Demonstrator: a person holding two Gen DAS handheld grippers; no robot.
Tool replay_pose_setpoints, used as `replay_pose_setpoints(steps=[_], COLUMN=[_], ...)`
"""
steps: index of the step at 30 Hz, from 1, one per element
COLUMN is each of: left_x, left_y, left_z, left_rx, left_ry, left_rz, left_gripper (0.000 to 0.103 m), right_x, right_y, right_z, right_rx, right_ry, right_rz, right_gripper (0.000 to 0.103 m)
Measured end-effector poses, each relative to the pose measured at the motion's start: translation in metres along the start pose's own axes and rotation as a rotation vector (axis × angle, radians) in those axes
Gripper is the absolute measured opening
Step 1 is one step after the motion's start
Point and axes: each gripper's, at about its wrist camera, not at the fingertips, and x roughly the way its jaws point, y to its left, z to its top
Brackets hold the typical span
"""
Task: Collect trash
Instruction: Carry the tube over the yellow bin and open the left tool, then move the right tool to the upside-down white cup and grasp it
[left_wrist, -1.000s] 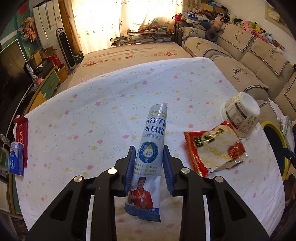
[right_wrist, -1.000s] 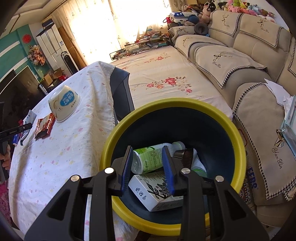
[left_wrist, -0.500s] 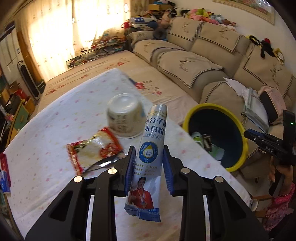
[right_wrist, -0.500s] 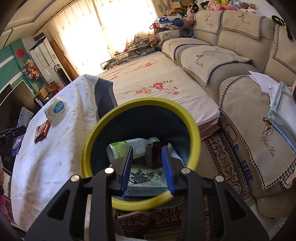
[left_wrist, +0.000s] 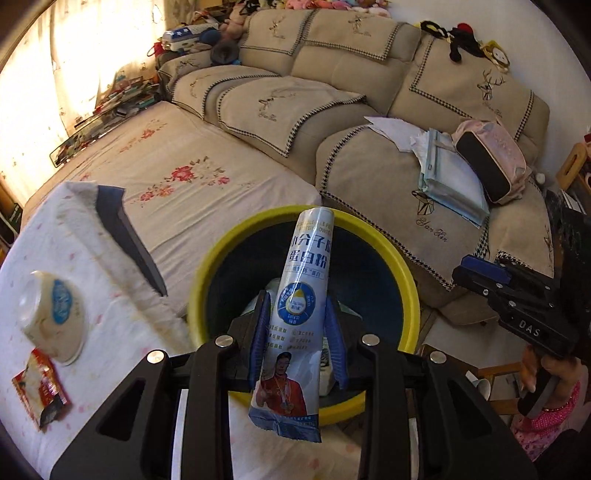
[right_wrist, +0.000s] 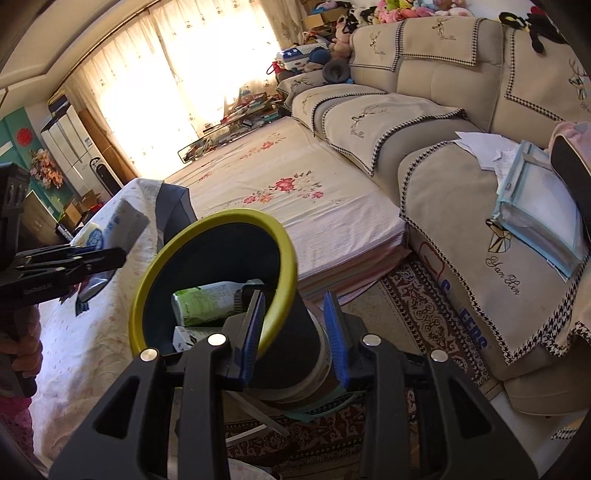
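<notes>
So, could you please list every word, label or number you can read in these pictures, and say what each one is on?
"小分子" and "蛋白粉": on the packet held in the left tongs, above the bin.
"DAS": on the right tongs, seen from the left camera.
"Yan Xin": stitched on the sofa cover.
Letters ending "EERS": on the sofa's front, partly hidden.
The packet's small print, the bowl and the red wrapper: too blurred.

The left wrist view looks down from close above the yellow-rimmed bin (left_wrist: 408, 284), centre frame, sofa (left_wrist: 332, 66) along the top. The right wrist view sits lower, beside that bin (right_wrist: 284, 258), facing the same sofa (right_wrist: 443, 74) at upper right.
</notes>
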Motion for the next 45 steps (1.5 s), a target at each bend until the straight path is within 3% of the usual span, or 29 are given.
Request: replay_pose_setpoints(steps=[6,8,11,16,20,27,31,38,45], left_x=[0.047,0.054,0.054,0.017,-0.032,-0.114,-0.146,-0.170,-0.175], left_y=[-0.011,-0.012,-0.007,0.012,0.035,0.109,0.172,0.265,0.304], left_z=[0.013,0.013,0.007,-0.013,-0.044,-0.123,-0.172,-0.241,-0.271], left_rx=[-0.011,-0.017,-0.039,-0.090,-0.147,-0.314,-0.431,-0.597,-0.667], left_ry=[0.048,0.050,0.038,-0.025,-0.119,-0.233,-0.286,-0.353,-0.400], left_rz=[-0.023,-0.010,0.002,0.000,0.031,0.139,0.258,0.404,0.525], left_gripper=[0.031,0.046,0.058,0.059,0.067,0.072,0.082,0.091,0.093], right_x=[0.010,0.013,0.014,0.013,0.017,0.027,0.037,0.053,0.080], right_y=[-0.015,-0.016,-0.014,-0.006,0.013,0.076,0.124,0.228,0.306], right_z=[-0.002,-0.003,-0.002,-0.001,0.001,0.003,0.009,0.023,0.042], right_rx=[0.036,0.039,0.039,0.031,0.002,-0.103,-0.163,-0.305,-0.376], right_ry=[0.021,0.024,0.025,0.022,0.036,0.061,0.086,0.086,0.081], right_rz=[0.003,0.008,0.011,0.022,0.043,0.099,0.144,0.194,0.218], right_gripper=[0.033,0.034,0.035,0.035,0.036,0.038,0.042,0.051,0.072])
